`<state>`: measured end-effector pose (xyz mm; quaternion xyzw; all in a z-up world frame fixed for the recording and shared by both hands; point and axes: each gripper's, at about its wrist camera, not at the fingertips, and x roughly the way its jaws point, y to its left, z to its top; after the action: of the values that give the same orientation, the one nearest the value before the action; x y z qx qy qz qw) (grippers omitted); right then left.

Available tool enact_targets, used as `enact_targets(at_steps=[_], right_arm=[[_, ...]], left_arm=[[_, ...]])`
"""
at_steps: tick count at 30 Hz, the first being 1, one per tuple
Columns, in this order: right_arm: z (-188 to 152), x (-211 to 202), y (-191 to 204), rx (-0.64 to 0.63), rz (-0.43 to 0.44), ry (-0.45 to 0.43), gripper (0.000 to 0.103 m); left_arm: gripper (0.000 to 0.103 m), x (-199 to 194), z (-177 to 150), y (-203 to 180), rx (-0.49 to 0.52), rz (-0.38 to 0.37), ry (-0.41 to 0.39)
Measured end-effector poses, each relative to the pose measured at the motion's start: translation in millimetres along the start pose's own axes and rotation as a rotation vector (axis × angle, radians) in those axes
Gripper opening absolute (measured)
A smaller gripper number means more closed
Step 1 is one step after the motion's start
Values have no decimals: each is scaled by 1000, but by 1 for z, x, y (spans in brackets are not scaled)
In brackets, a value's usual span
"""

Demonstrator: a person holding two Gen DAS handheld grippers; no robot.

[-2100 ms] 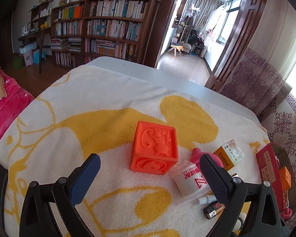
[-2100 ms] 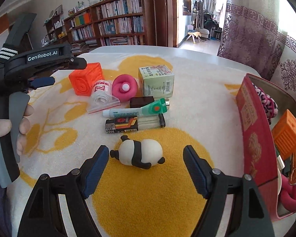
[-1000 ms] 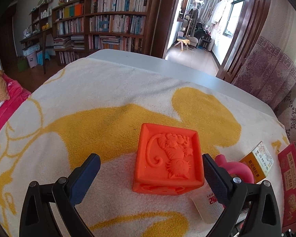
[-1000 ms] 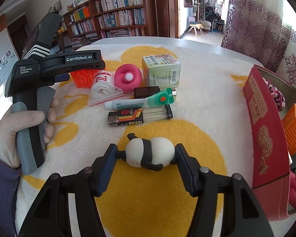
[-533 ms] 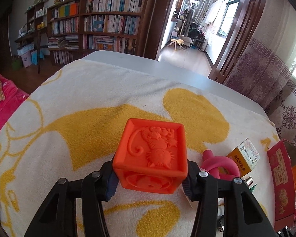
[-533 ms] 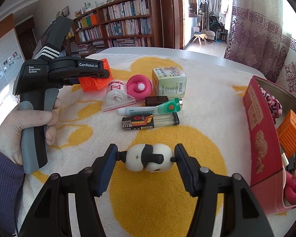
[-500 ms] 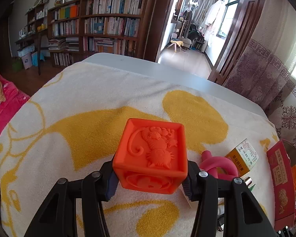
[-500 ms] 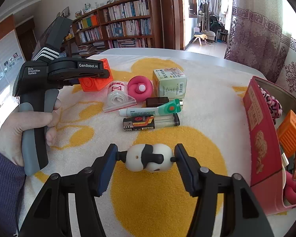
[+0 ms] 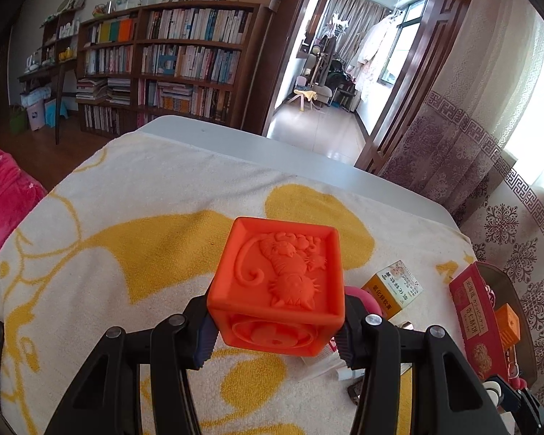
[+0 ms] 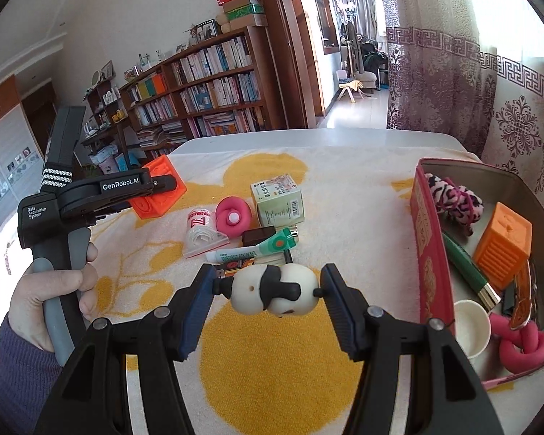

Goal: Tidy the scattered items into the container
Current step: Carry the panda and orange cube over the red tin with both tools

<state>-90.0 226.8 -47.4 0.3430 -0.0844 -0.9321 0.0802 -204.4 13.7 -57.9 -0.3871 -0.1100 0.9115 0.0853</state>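
Towel items partly hidden behind clamped cube.

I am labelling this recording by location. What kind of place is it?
Most likely a private home, perhaps a living room or study: a full bookshelf, patterned curtains, and a table covered with a yellow-and-white towel.

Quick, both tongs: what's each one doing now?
Left tongs: closed on the orange cube.
Right tongs: closed on the panda toy.
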Motion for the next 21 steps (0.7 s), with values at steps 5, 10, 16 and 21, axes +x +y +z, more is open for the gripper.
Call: enact_targets(at_steps=[5, 10, 16, 21], right_arm=[[11, -17, -28, 88, -34, -61, 64], [17, -34, -69, 206, -90, -115, 64], [17, -45, -109, 341, -169, -140, 64], [15, -48, -126, 401, -204, -141, 64]], left_arm=[[54, -4, -7, -15, 34, -19, 2], [54, -5, -12, -31, 76, -43, 13], [54, -8, -18, -45, 112, -78, 27], [54, -10, -22, -59, 141, -102, 33]])
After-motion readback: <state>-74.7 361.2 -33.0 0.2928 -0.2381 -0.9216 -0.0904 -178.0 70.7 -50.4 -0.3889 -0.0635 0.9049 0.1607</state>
